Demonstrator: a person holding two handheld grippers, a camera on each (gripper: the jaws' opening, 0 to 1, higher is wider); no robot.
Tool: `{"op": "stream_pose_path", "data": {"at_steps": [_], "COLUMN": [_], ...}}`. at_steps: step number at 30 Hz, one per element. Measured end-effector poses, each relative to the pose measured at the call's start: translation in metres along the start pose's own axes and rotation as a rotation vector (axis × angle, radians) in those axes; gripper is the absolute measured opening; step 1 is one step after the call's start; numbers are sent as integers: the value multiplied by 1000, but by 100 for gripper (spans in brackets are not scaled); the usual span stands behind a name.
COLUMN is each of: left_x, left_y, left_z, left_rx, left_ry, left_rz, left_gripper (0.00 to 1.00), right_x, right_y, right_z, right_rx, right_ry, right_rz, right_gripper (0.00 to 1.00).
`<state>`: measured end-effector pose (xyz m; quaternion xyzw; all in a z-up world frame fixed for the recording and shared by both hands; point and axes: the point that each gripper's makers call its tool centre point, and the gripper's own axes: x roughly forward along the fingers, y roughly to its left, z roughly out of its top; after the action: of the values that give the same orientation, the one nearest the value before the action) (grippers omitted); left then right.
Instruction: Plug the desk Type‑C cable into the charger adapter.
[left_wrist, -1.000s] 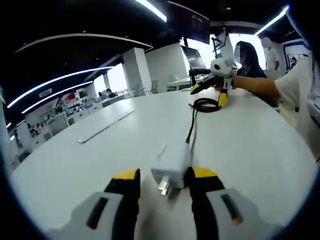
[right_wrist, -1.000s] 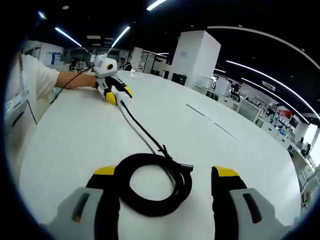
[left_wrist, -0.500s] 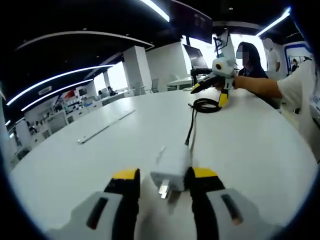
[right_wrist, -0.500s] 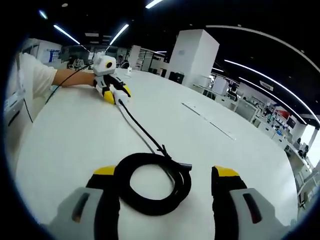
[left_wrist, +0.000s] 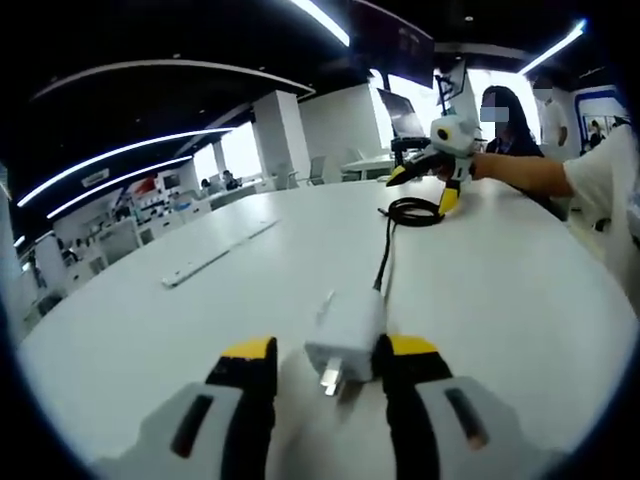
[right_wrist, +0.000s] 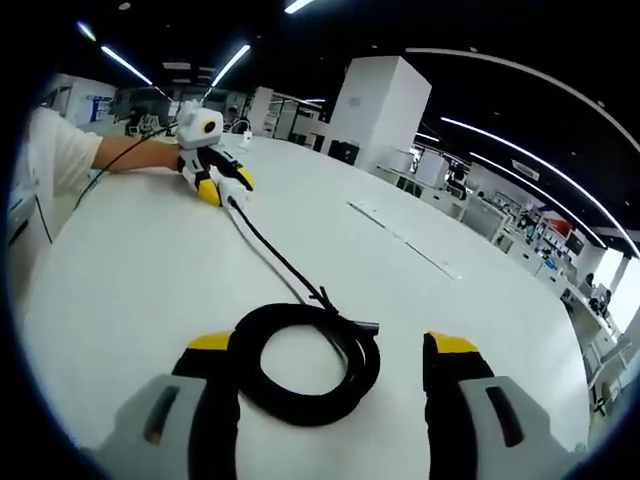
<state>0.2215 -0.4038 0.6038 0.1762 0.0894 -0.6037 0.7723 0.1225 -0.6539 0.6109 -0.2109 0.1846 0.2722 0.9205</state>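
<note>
While the left gripper (left_wrist: 322, 362) sits low over the white desk (left_wrist: 150, 330), its yellow-tipped fingers (left_wrist: 248, 352) stand parted on either side of the white charger adapter (left_wrist: 343, 337). The adapter lies flat on the desk with its metal prongs pointing back toward the camera; the right-hand finger looks to be right against its side, the left-hand one stands clear of it, so nothing is clamped. A black Type-C cable (left_wrist: 384, 255) meets the adapter's far end and runs away across the desk to a small black coil (left_wrist: 413, 211). Whether its plug is fully seated in the adapter cannot be told.

Over in the right gripper view, that coil (right_wrist: 308, 362) lies flat on the desk (right_wrist: 120, 290) between the spread fingers (right_wrist: 212, 345) of the right gripper (right_wrist: 330, 345), loose and ungripped; the left-hand finger sits just beside the loop, the right-hand one well apart from it. From the coil the cable (right_wrist: 275, 255) heads off straight to the left gripper (right_wrist: 218, 187) at the far side, held by a person's hand with a white sleeve (right_wrist: 55, 150) behind it.

Back in the left gripper view, the right gripper (left_wrist: 430, 180) hangs over the coil, a bare forearm (left_wrist: 525, 170) behind it. A long pale strip (left_wrist: 215, 258) lies on the desk off to the left.
</note>
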Motion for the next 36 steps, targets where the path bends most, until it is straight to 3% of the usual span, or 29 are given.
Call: {"op": "stream_pose_path", "data": {"at_steps": [21, 36], "left_x": [15, 24], "left_y": [26, 51], "left_z": [2, 5], "left_rx": [-8, -56], "left_ry": [27, 17], "left_rz": [44, 87], "left_gripper": [41, 44], "right_x": [16, 25], "right_y": [-33, -56], "right_z": [-5, -9], "right_rx": [67, 118], "right_ry": [-34, -29], "right_rz": [-68, -122], "right_gripper": [76, 76]}}
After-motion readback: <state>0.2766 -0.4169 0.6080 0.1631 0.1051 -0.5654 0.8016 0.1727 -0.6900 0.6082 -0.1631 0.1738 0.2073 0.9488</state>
